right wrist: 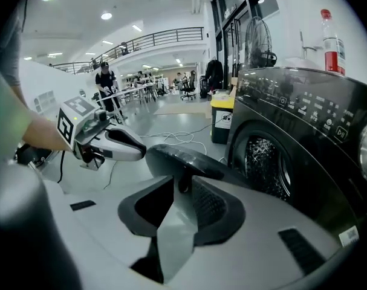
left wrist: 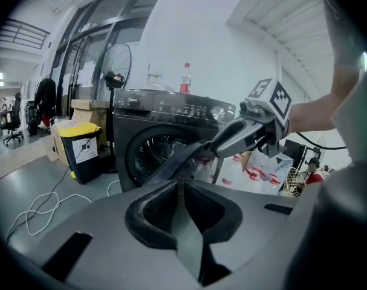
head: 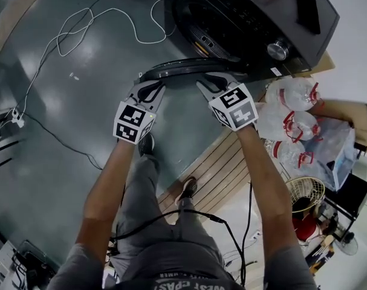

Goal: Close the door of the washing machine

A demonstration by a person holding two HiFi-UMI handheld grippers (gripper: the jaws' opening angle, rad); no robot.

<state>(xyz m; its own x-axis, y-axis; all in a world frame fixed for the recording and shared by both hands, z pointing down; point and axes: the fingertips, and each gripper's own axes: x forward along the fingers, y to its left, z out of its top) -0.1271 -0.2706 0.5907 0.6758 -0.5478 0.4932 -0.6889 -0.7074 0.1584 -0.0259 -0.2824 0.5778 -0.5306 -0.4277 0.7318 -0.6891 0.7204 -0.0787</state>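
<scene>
Left gripper [head: 149, 89]: jaws pressed together, tips against the rim of the washing machine door [head: 177, 69]. Right gripper [head: 211, 84]: jaws pinched on that rim, just beside. Door stands swung out from the black washing machine [head: 256, 17], drum opening [head: 198, 23] exposed behind it

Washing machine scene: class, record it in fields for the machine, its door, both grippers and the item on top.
Machine: black front-loading washing machine
Door: round dark door, swung open
Left gripper: shut, tips by door rim
Right gripper: shut, tips by door rim
On top: clear red-capped plastic bottle, upright
</scene>
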